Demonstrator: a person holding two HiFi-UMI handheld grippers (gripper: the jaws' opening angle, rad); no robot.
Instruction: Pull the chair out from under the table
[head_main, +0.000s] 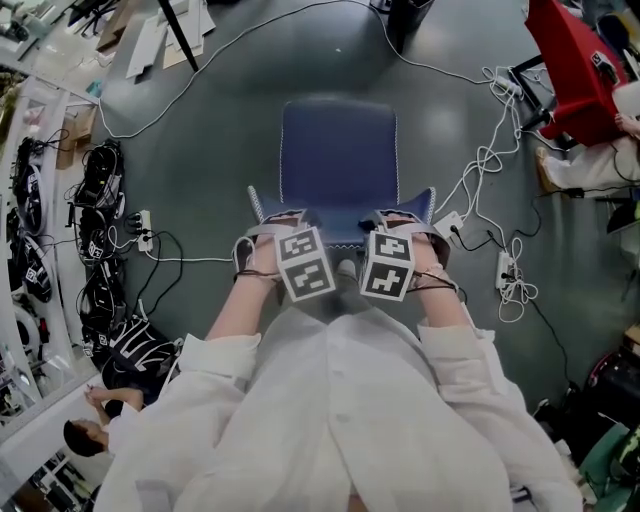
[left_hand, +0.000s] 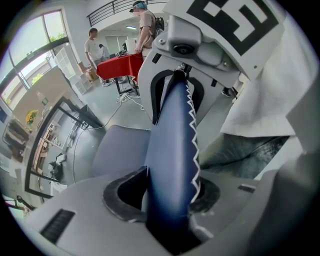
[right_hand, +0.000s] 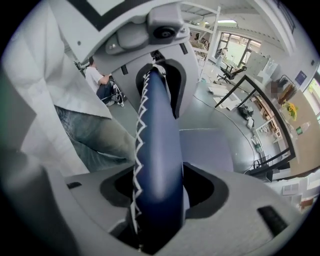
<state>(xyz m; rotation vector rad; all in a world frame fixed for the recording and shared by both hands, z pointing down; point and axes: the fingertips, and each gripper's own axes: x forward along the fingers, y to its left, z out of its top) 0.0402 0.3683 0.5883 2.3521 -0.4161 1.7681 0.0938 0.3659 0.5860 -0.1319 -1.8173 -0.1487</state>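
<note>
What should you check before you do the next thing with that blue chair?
1. Chair out in the open: ok. It stands on bare floor with nothing over its seat.
2. Left gripper loose on the backrest: ok. The jaws are apart and a gap shows on one side.
3. Right gripper loose on the backrest: ok. Gaps show on both sides.
4. Cords away from the chair's feet: cannot tell. The feet are hidden under the seat.
5. People out of the way: ok. The person at the lower left is off to the side.
</note>
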